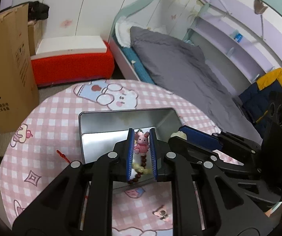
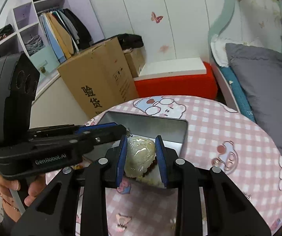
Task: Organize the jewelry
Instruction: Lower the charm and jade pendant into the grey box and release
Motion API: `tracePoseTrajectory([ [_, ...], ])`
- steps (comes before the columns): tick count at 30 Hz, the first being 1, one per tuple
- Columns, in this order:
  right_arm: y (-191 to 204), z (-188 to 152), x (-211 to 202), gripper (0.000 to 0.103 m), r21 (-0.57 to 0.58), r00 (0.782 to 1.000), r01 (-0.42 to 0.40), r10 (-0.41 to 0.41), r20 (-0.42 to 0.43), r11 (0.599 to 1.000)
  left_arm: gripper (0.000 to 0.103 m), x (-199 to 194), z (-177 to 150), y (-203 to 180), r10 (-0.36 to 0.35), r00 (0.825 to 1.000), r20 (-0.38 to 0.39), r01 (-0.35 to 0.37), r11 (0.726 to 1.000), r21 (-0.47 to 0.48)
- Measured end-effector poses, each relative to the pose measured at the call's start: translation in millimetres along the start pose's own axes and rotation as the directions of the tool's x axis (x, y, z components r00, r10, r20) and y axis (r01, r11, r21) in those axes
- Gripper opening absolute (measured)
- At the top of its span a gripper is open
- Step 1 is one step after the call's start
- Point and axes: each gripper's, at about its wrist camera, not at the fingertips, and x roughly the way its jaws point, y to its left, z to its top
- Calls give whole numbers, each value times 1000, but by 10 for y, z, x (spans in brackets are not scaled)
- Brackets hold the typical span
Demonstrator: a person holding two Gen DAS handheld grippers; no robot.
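Only from the left wrist is the pink rabbit charm [image 1: 141, 142] seen pinched by the left gripper [image 1: 142, 135]; from the right wrist, the pale carved pendant [image 2: 140, 153] is seen clamped in the right gripper [image 2: 140, 143] over the tin [image 2: 166, 126].

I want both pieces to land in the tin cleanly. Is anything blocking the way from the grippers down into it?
Nothing visible. The metal tin lies open, no lid on it, right under the pink bunny charm in the left gripper and the pale carved pendant in the right gripper.
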Motion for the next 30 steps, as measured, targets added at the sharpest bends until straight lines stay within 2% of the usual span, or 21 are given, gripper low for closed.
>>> tracePoseTrajectory([
  [8, -14, -7, 229, 27, -26, 999, 11, -12, -46, 1000, 16, 153, -3, 123, 10, 999, -33, -11, 999, -44],
  [23, -16, -3, 205, 28, -27, 999, 5, -6, -39, 1000, 17, 90, 1, 129, 8, 999, -34, -10, 998, -61],
  [26, 0, 6, 111, 28, -23, 1000, 6, -6, -21, 1000, 23, -8, -24, 106, 6, 1000, -12, -6, 998, -58],
  [29, 17, 18, -90, 28, -20, 1000, 8, -8, 15, 1000, 41, -178, -43, 31, 14, 999, 34, -13, 999, -49],
  [30, 24, 20, -175, 28, -19, 1000, 9, -9, 29, 1000, 51, -260, -54, -8, 30, 998, 57, -28, 999, -45],
])
